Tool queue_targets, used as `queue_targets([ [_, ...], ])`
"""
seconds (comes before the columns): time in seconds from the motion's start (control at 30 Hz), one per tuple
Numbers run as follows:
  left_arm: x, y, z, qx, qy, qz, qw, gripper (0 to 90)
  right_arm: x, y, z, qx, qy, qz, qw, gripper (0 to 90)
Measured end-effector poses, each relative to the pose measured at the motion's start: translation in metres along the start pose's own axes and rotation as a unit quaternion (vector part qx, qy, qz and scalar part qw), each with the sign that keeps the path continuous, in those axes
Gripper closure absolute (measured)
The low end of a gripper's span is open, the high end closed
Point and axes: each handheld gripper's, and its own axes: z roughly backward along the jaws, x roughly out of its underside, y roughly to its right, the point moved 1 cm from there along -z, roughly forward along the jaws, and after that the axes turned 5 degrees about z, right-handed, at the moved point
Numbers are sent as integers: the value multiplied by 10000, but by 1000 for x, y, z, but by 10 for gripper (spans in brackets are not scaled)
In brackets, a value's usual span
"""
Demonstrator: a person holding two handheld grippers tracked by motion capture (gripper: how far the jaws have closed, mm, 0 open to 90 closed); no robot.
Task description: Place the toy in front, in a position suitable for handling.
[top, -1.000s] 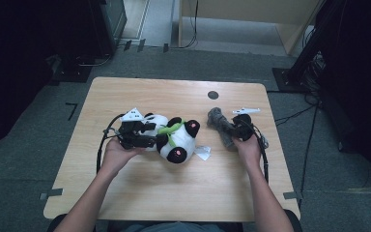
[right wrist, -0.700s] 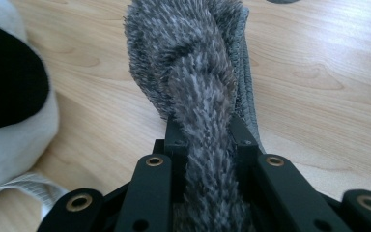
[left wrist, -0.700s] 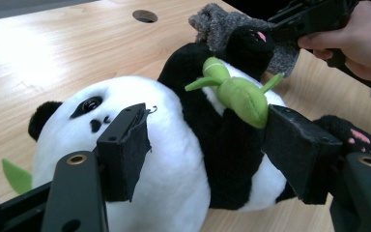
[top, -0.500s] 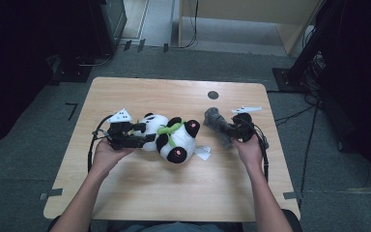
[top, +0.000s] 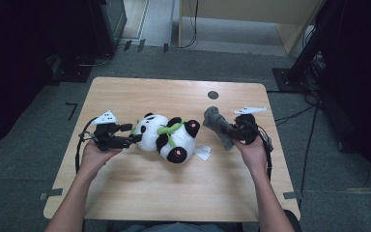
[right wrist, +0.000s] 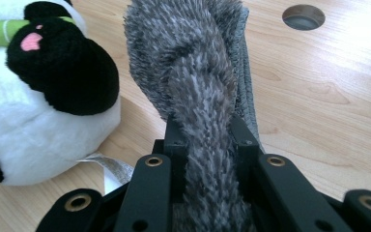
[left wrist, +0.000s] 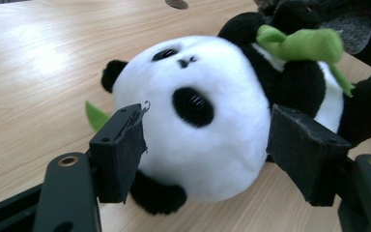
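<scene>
Nearest, the left gripper (top: 131, 138) sits on the bench (top: 140, 193), level, pointing at the panda (top: 166, 137). Its fingers (left wrist: 118, 152) stand fairly wide and have just been opening; in the left gripper view the panda's white head lies between them, pads off the plush on both sides, no squeeze. So not a grip, panda lying free on its side mid-bench, head toward the left gripper, pink-soled foot toward the person, green leaf (left wrist: 302, 43) on the chest, white tag (top: 203, 152) on the bench just beside it.

Right side: the right gripper (top: 234, 131) is clamped tight on the grey cloth (right wrist: 198, 92), a fuzzy rolled piece that sticks out past the fingers toward the panda. In the high view the cloth is held up off the bench, near the panda's foot but apart from it.

Further back: cable hole (top: 213, 94) in the bench, dark floor and stands beyond.

Step in hand, as I read it: bring the cloth to the panda, probably to wipe or cover it, with the left gripper steadying.

To do it well:
- Keep the cloth pinch firm; it's soft and could slip.
- Left fingers should close gently on the head or brace it, else the panda rolls.
- Approach from above, avoid snagging the leaf or tag.
</scene>
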Motion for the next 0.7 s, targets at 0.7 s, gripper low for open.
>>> queue_targets([
  [0.7,23,-22,-31,255,-57,102,9996,188,-11,-12,9,-67,114,158,9998,743],
])
